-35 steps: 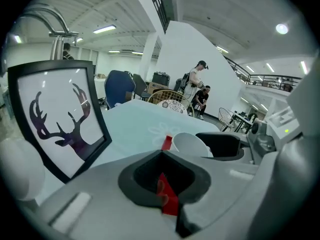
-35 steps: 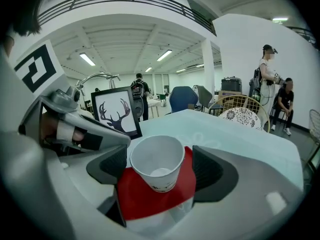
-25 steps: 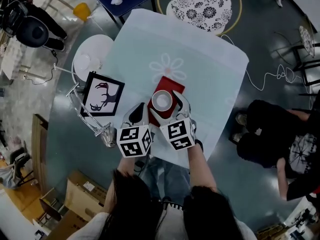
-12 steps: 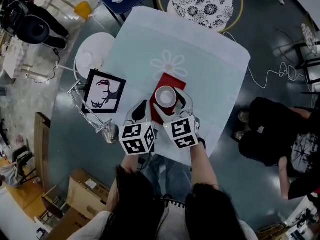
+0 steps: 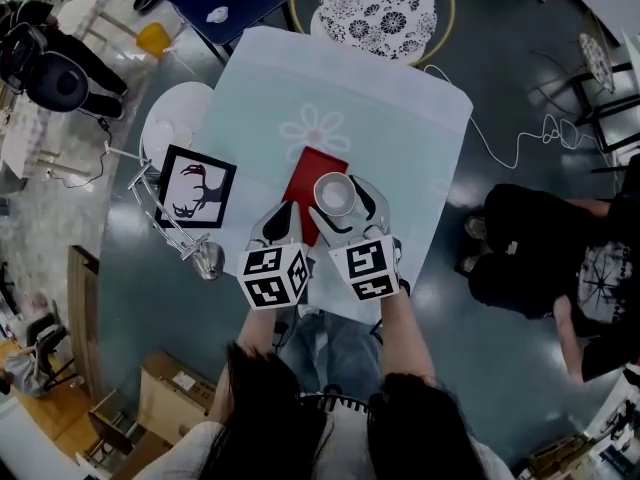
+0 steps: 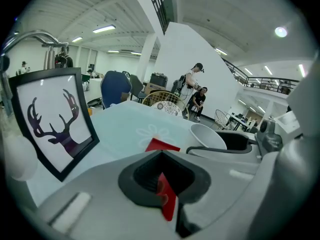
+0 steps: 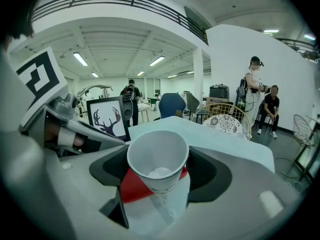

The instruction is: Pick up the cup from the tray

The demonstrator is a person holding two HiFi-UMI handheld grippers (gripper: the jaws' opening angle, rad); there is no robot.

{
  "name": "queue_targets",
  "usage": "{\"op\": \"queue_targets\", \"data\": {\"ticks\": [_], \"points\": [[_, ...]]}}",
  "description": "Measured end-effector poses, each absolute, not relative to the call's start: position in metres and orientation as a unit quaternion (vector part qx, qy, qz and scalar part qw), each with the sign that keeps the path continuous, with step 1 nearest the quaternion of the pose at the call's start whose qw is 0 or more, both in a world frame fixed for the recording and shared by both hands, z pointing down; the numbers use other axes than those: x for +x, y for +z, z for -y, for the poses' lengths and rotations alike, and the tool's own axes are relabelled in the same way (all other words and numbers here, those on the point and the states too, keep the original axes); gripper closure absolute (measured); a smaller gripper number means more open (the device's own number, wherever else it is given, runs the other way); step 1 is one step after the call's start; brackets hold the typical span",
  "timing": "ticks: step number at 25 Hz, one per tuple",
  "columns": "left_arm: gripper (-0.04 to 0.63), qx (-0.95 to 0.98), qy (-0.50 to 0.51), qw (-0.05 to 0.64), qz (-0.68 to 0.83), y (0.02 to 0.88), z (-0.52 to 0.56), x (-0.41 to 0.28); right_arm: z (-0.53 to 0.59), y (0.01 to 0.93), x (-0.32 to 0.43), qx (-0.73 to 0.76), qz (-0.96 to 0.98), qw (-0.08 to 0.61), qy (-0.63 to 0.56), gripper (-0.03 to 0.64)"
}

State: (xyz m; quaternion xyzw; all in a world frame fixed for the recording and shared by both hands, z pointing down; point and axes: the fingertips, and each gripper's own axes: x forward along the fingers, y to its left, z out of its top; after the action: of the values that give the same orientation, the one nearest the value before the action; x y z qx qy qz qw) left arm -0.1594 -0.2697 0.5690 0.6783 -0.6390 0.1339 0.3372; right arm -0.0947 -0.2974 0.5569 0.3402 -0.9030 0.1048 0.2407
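Observation:
A white paper cup (image 5: 334,194) sits between the jaws of my right gripper (image 5: 341,206), which is shut on it. In the right gripper view the cup (image 7: 157,156) tilts slightly, open end up, with the red tray (image 7: 131,188) below and behind it. The flat red tray (image 5: 308,173) lies on the pale table (image 5: 400,128). My left gripper (image 5: 286,220) is at the tray's near left edge. In the left gripper view its jaws are closed with a red sliver of the tray (image 6: 165,199) pinched between them.
A framed deer picture (image 5: 194,188) stands at the table's left side beside a metal rack (image 5: 160,218). A patterned round chair (image 5: 377,0) is beyond the far edge. A person in black (image 5: 545,258) sits to the right. The table's near edge runs just under my grippers.
The right gripper has carried the cup up and a little right, off the middle of the tray. The left gripper stays at the tray's edge.

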Motion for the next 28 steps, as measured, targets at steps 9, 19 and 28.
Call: {"op": "queue_targets", "data": {"ticks": [9,19,28], "points": [[0.595,0.713,0.147,0.331,0.601,0.568,0.27,-0.103,0.291,0.558,-0.025,0.398,0.876,0.249,0.109,0.252],[0.595,0.737,0.169,0.324,0.569,0.576,0.275,-0.053,0.284,0.583,0.021,0.423,0.859,0.252,0.141,0.252],[0.595,0.735,0.184,0.32,0.568,0.586,0.28,-0.048,0.29,0.601,0.033,0.456,0.848,0.228,0.145,0.25]]}}
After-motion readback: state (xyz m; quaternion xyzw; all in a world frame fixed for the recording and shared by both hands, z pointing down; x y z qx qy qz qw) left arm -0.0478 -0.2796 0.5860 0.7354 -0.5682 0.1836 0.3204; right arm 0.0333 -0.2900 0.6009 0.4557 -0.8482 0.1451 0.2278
